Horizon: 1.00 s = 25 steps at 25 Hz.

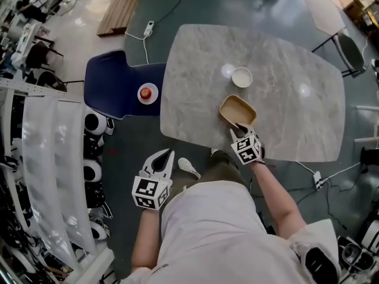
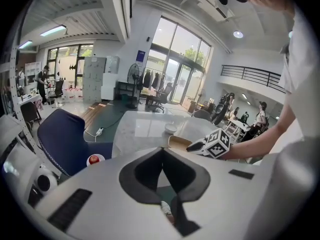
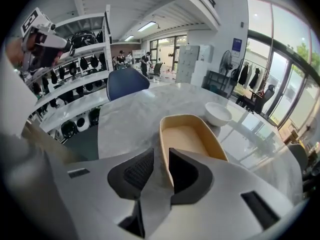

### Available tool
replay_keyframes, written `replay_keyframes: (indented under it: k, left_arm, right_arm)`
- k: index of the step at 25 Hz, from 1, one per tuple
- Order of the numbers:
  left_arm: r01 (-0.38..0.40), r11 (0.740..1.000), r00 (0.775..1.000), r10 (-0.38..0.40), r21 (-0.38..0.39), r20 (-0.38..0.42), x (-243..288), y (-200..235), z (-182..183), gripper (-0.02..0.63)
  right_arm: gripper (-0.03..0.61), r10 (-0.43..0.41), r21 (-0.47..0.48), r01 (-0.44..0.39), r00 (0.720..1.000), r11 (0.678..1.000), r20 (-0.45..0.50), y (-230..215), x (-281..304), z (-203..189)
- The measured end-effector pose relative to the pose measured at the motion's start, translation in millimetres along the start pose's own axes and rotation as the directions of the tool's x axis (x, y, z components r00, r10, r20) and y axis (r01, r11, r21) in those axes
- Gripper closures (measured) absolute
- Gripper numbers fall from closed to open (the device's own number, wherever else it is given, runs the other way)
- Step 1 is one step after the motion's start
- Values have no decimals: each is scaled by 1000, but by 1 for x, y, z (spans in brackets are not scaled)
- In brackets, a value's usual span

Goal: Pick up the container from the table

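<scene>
A tan oblong container (image 1: 238, 109) lies on the marble table (image 1: 290, 117) near its front edge, and it holds nothing. My right gripper (image 1: 240, 129) is at the container's near end. In the right gripper view, my right gripper (image 3: 161, 156) is open, its jaws straddling the near left rim of the container (image 3: 187, 136); a strip of table shows between the left jaw and the rim. My left gripper (image 1: 165, 157) hangs off the table to the left, over the floor. In its own view my left gripper (image 2: 161, 150) is shut and holds nothing.
A small white bowl (image 1: 241, 76) stands just beyond the container, also in the right gripper view as a white bowl (image 3: 218, 113). Left of the table is a blue chair (image 1: 115, 84) with a red thing on a white dish (image 1: 147, 93). White shelving (image 1: 35, 158) runs along the left.
</scene>
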<state>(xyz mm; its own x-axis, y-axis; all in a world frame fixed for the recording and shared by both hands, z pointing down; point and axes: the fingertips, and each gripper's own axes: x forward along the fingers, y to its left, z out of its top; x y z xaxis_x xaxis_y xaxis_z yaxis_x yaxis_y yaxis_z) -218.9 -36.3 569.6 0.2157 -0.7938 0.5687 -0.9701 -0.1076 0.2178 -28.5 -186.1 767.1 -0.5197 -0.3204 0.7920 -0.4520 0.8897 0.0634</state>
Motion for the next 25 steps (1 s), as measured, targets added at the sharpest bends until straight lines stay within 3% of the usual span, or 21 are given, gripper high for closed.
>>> replay_keyframes:
  k: [6, 12, 25]
  left_arm:
    - [-58, 997, 998, 59, -46, 12, -5, 3, -1, 611]
    - [-95, 993, 995, 96, -72, 13, -16, 14, -8, 611]
    - [-24, 999, 998, 27, -46, 52, -4, 19, 4, 611]
  right_arm:
    - [485, 40, -43, -43, 997, 998, -70, -1, 21, -4]
    - [529, 41, -57, -47, 995, 997, -94, -3, 29, -1]
    - [543, -3, -31, 3, 1000, 1000, -2, -6, -5, 32]
